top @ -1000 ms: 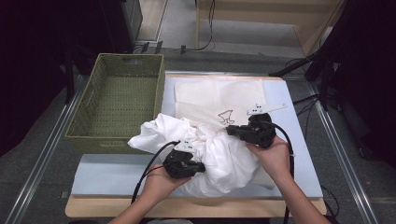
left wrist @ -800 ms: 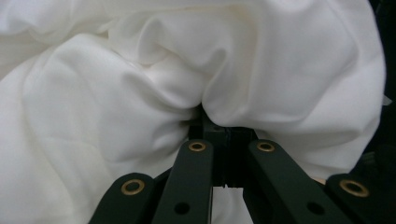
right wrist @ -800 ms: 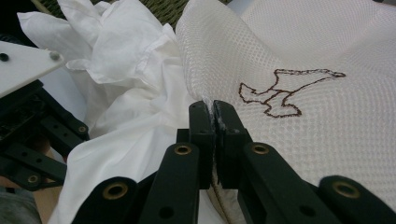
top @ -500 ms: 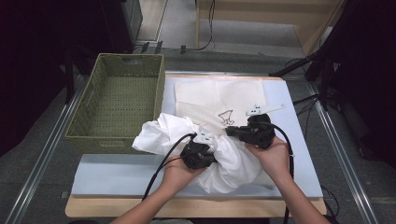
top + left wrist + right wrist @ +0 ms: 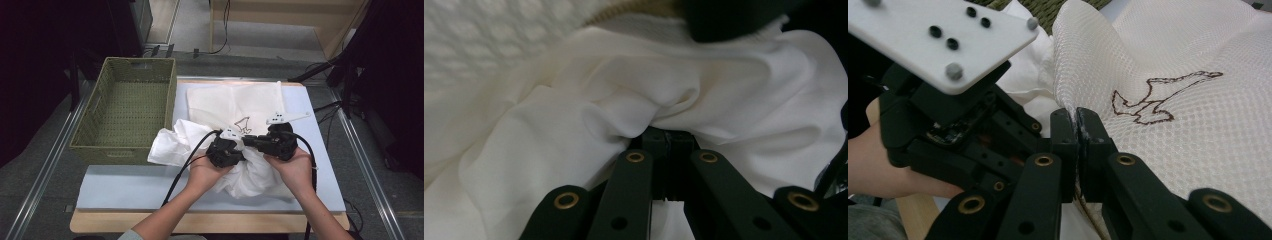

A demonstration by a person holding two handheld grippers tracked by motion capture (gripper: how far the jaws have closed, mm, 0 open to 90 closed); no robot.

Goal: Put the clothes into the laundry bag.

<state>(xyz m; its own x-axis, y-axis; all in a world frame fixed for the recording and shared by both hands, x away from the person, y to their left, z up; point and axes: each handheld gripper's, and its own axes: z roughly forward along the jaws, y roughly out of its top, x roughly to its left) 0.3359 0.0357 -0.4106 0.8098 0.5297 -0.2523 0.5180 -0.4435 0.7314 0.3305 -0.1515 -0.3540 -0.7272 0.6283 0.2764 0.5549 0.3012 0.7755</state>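
The job looks like putting a white cloth into a mesh bag with a little drawing on it. It seems to be about halfway.

The left gripper has its fingers pinched shut on a fold of the white cloth. The right gripper has its fingers pinched shut on the edge of the mesh bag, close to the drawing. The two grippers sit just beside each other, in the middle of the worktop.

The bag lies flat on the worktop, past the hands. Most of the cloth is bunched in a big lump at the near end of the bag, under the hands. One loose corner hangs out to the left, next to the green basket, which has nothing in it.

So both things are gripped and the cloth is at the bag's edge. From these pictures one cannot tell how much cloth is already inside. What is left, it seems, is to push the lump in and tuck the loose corner after it.
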